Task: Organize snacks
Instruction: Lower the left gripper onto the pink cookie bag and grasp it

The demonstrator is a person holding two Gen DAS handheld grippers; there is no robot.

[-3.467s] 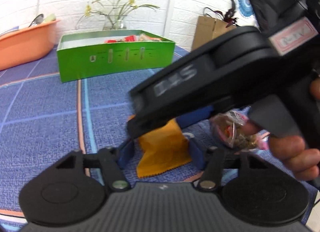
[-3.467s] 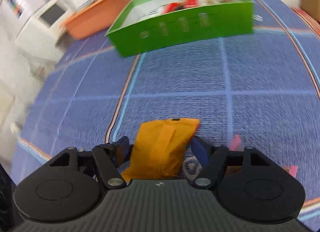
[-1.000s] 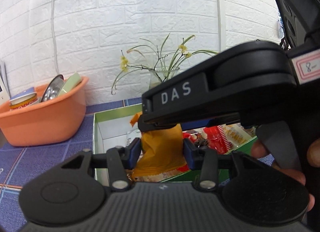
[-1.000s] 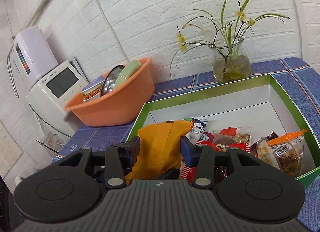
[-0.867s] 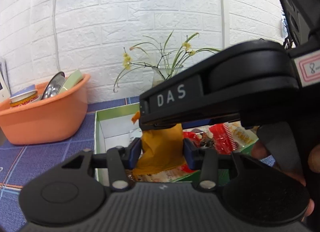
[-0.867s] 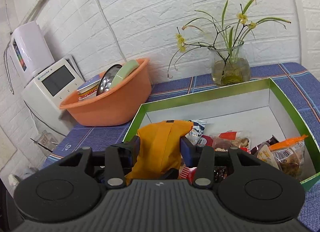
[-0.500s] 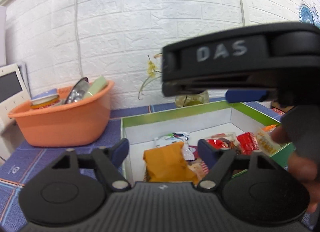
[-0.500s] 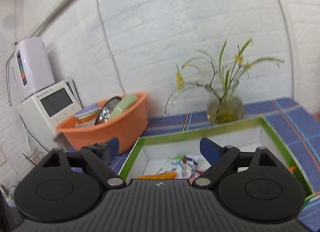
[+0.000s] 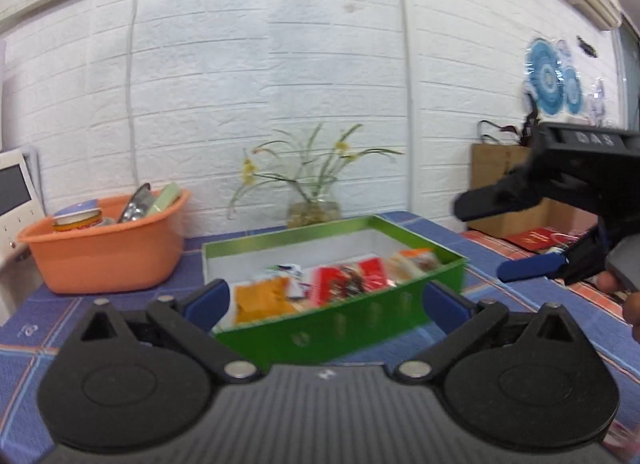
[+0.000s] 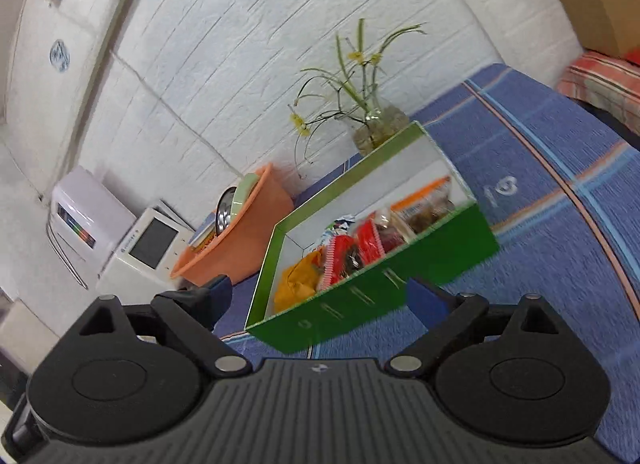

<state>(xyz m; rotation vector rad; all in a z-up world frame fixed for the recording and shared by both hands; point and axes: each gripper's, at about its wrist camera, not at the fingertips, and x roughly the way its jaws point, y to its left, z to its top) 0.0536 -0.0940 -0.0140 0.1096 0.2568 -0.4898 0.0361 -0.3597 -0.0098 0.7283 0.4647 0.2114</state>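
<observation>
A green box (image 9: 360,324) with a white inside stands on the blue checked cloth and holds several snack packs. An orange packet (image 9: 262,300) lies at its left end, beside red packs (image 9: 348,282). The box (image 10: 440,248) and orange packet (image 10: 296,284) also show in the right wrist view. My left gripper (image 9: 326,304) is open and empty, held back from the box's front wall. My right gripper (image 10: 320,298) is open and empty, tilted, also in front of the box. In the left wrist view the right gripper (image 9: 560,224) is off to the right.
An orange basin (image 9: 104,252) with dishes stands left of the box. A glass vase with flowers (image 9: 314,208) stands behind it by the white brick wall. A white appliance (image 10: 140,252) is at far left. A cardboard box (image 9: 504,188) and red items lie at right.
Both grippers opened and let go of the orange packet, which now lies in the green box. Both have pulled back and up; the right gripper has swung out to the right.
</observation>
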